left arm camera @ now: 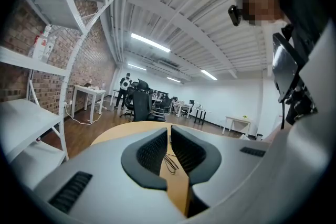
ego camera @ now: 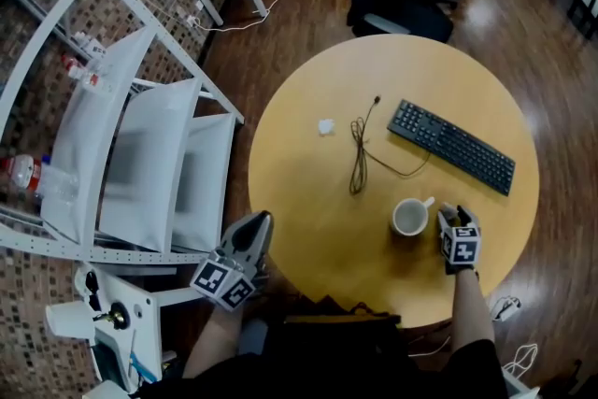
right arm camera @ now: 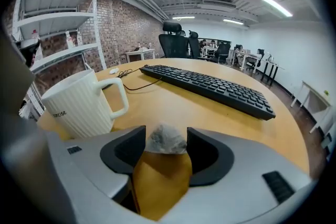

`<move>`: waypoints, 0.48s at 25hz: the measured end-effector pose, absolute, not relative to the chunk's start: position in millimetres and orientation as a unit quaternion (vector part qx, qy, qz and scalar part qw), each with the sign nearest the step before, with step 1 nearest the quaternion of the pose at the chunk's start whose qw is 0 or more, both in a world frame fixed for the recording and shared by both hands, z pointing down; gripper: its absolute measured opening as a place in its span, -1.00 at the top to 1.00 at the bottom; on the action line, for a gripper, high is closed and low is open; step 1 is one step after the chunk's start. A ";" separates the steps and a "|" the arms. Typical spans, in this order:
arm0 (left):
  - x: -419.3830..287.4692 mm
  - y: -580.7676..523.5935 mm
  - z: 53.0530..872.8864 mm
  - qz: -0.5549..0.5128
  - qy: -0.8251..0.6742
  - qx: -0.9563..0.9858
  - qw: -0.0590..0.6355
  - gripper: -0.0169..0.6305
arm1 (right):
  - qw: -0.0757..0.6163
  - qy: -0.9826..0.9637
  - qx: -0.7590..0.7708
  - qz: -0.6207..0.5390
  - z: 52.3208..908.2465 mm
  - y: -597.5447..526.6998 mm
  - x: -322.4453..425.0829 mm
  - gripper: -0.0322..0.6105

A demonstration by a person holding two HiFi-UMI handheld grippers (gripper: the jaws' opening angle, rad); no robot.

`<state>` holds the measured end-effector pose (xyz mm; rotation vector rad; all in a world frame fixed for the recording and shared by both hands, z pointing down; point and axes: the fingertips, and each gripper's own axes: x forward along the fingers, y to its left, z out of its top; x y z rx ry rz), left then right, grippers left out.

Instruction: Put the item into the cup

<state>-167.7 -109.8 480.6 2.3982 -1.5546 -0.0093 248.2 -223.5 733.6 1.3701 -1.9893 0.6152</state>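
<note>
- The left gripper (ego camera: 256, 224) hangs just off the near edge of the table (ego camera: 299, 201). Its jaws are drawn narrow, with only a slit between them and nothing in it. It seems to have no part in the job for now.
- The cup (ego camera: 409, 217) stands upright just left of the right gripper (ego camera: 450, 216) and looks empty, so nothing is delivered yet.
- The right gripper's jaws stand wide. The item (right arm camera: 166, 140), a small crumpled grey-white wad, sits on the table right between their tips, not clamped as far as I can judge.
- Left to do: close on the item, lift it, carry it leftward over the cup's rim and release.
</note>
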 end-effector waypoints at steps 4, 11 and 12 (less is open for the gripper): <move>-164.0 -111.0 481.6 -0.004 -0.533 0.834 0.142 0.90 | 0.319 -0.755 0.521 0.237 736.0 -216.3 250.5 0.41; -153.3 -123.0 477.5 -0.015 -0.511 0.849 0.133 0.90 | 0.273 -0.759 0.549 0.221 681.9 -210.8 270.9 0.50; -151.6 -125.2 477.0 -0.018 -0.507 0.852 0.132 0.90 | 0.258 -0.762 0.555 0.210 665.1 -211.1 272.3 0.50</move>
